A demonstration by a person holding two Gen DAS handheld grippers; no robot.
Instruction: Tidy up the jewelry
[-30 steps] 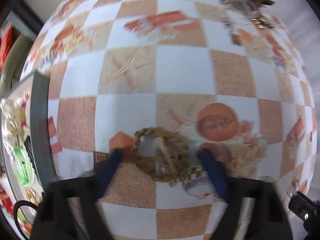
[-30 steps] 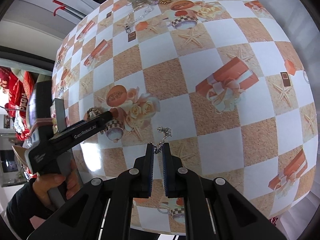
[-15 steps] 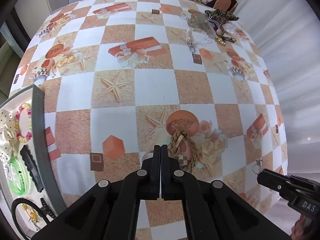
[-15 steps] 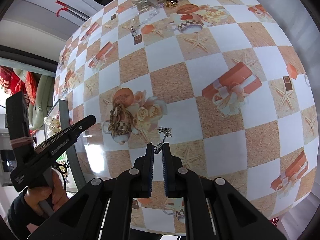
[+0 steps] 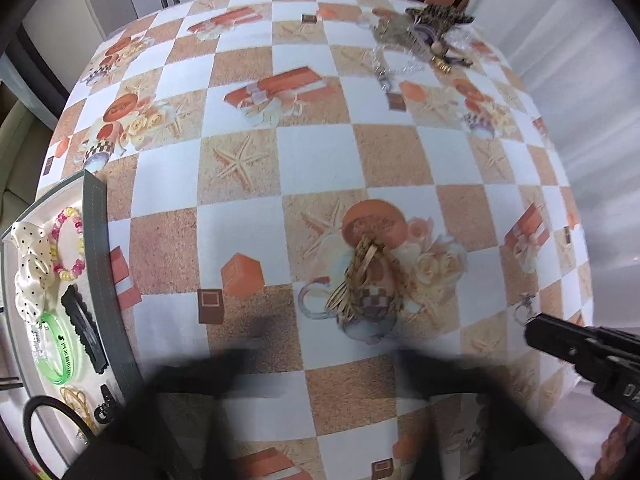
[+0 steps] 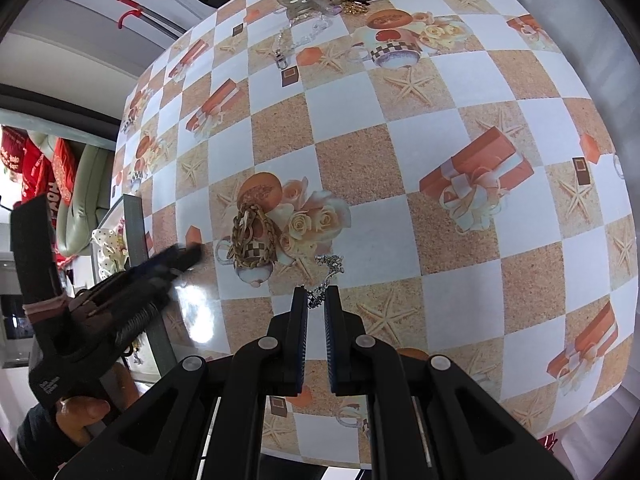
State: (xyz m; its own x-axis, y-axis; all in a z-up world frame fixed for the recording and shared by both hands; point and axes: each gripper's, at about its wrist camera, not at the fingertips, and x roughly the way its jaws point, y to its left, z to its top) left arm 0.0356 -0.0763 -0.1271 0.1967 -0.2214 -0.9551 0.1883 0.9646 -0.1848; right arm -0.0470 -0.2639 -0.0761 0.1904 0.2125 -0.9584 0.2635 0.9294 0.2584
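Now left tongs [image 5: 320,364] opening, empty; braided bracelet [image 5: 370,280] just ahead on tablecloth. Right tongs [image 6: 316,300] clenched on silver chain [image 6: 330,270].

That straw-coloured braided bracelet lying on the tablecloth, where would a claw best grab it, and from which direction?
Probably from straight above, pinching one braided side strand. The braided bracelet lies flat on the tablecloth as an elongated open loop, so one finger could drop inside the loop and the other outside it. The left claw is beside it with jaws opening and nothing between them.
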